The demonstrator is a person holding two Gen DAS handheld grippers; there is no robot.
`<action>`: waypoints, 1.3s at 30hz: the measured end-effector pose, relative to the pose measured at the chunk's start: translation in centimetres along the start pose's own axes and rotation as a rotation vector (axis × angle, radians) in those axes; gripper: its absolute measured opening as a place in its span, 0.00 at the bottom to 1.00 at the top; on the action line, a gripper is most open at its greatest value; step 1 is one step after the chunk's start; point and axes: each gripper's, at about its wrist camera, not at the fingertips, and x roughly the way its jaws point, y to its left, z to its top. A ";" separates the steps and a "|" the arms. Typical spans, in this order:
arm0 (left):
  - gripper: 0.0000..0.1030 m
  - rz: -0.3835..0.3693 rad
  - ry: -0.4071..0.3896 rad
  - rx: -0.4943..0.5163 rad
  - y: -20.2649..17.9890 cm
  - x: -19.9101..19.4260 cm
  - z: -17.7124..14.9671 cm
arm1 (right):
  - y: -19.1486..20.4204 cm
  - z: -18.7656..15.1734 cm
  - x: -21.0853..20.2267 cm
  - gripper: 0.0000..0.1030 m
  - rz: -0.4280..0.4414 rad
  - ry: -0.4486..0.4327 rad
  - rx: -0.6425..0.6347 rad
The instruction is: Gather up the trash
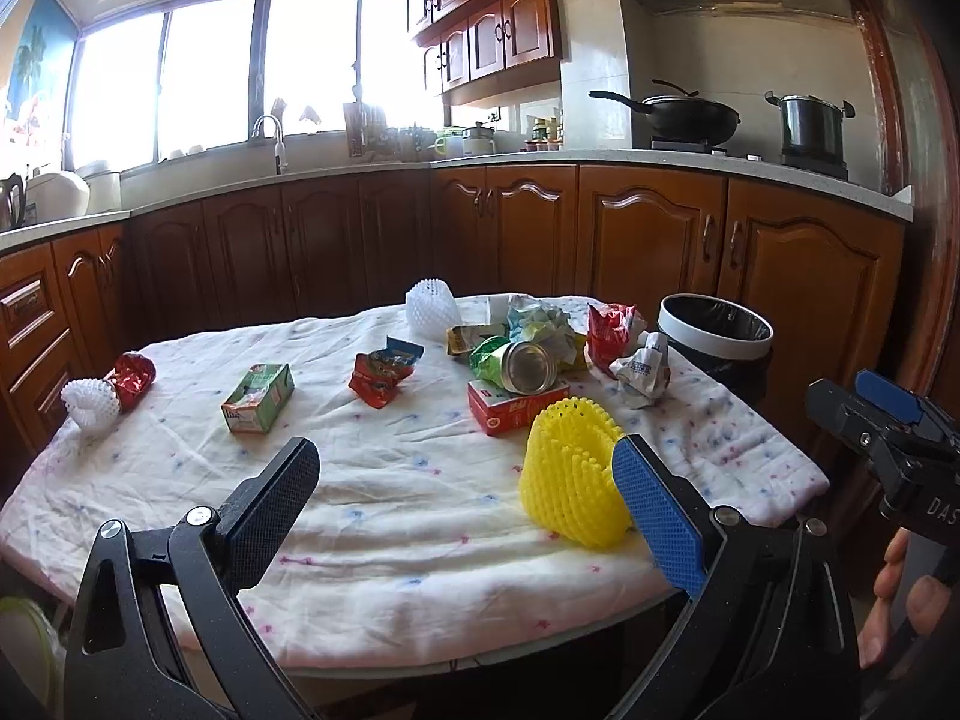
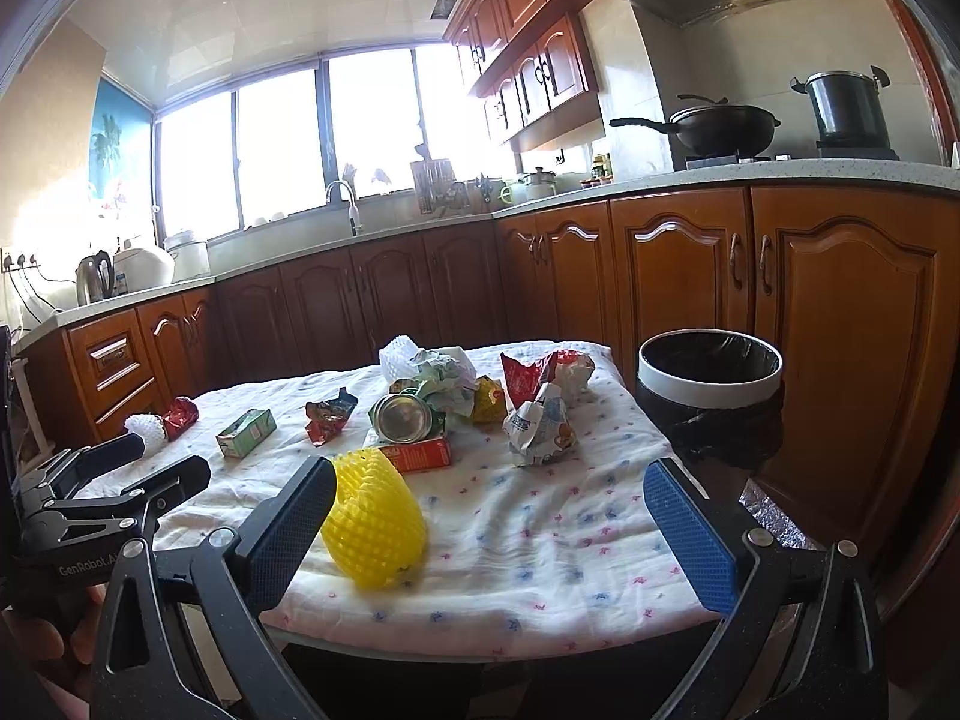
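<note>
Yellow foam fruit net lying near the table's front edge: probably light, soft, springy; best pinched across its mesh wall. Left gripper and right gripper both spread wide, empty. Bin beside the right edge.
</note>
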 end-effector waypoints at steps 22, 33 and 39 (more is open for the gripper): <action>0.98 -0.005 0.004 0.002 -0.1 0.0 -0.2 | 0.1 -0.1 0.1 1.00 0.001 0.001 0.001; 0.98 -0.007 0.005 0.001 -0.1 0.0 -0.2 | 0.2 -0.4 0.3 1.00 0.003 0.007 0.002; 0.98 -0.019 0.018 -0.001 -0.4 0.1 -0.3 | -0.2 -0.4 0.8 1.00 0.011 0.023 0.016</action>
